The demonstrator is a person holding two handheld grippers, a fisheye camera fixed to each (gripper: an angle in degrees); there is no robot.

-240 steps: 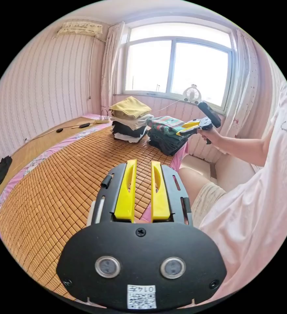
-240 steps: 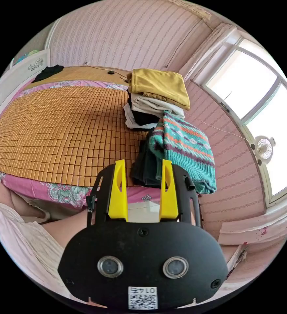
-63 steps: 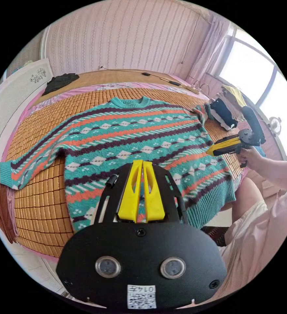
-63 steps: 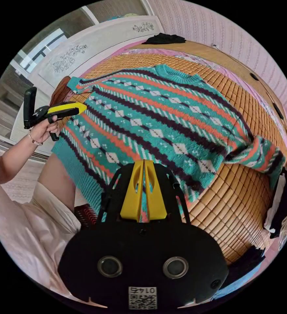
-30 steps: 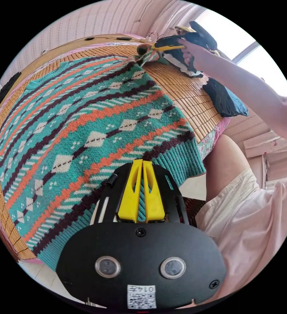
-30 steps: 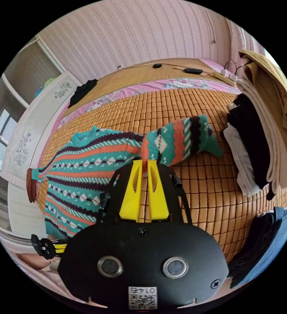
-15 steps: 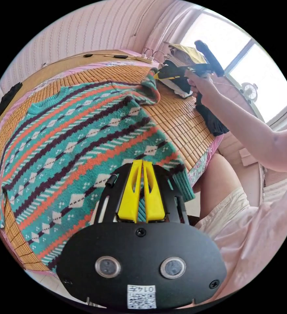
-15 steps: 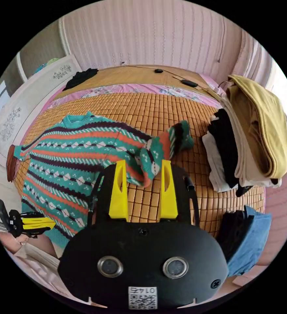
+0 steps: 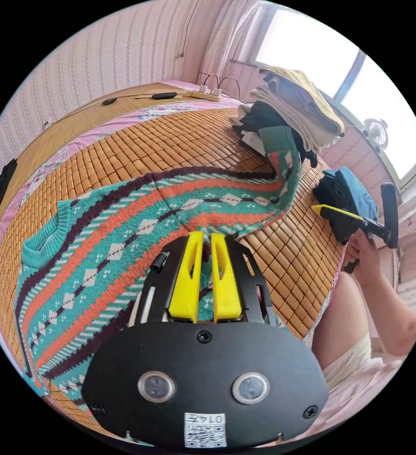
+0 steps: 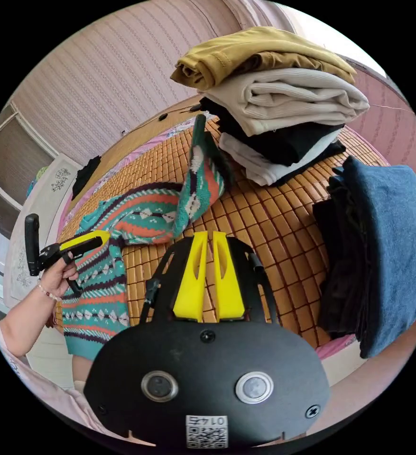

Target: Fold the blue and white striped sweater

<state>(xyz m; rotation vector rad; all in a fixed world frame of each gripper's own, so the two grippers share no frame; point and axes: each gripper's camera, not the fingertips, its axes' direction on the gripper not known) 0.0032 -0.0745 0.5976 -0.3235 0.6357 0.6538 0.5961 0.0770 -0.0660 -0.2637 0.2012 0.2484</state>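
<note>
A teal sweater (image 9: pixel 122 237) with orange, purple and white bands lies spread on the bamboo mat (image 9: pixel 170 137). One sleeve (image 9: pixel 281 161) runs out from the body, and its cuff leans against a stack of folded clothes. In the right gripper view that sleeve (image 10: pixel 198 175) stands up beside the stack. My left gripper (image 9: pixel 206 237) hovers low over the sweater's body, jaws a narrow slit apart with knit showing through; I cannot tell whether they pinch it. My right gripper (image 10: pixel 208 235) is over bare mat, jaws nearly together, holding nothing. It appears to the right (image 9: pixel 318 208) in the left gripper view.
A tall stack of folded clothes (image 10: pixel 274 109) with a mustard piece on top stands on the mat. Beside it at the bed's edge lies a dark and blue pile (image 10: pixel 388 246). A power strip (image 9: pixel 208 93) and cables lie at the far side. A person's leg is by the bed.
The right gripper let go of the sleeve, drew back towards the bed's edge and closed its jaws. The sleeve now lies stretched towards the stack. The left gripper moved from the hem over the body.
</note>
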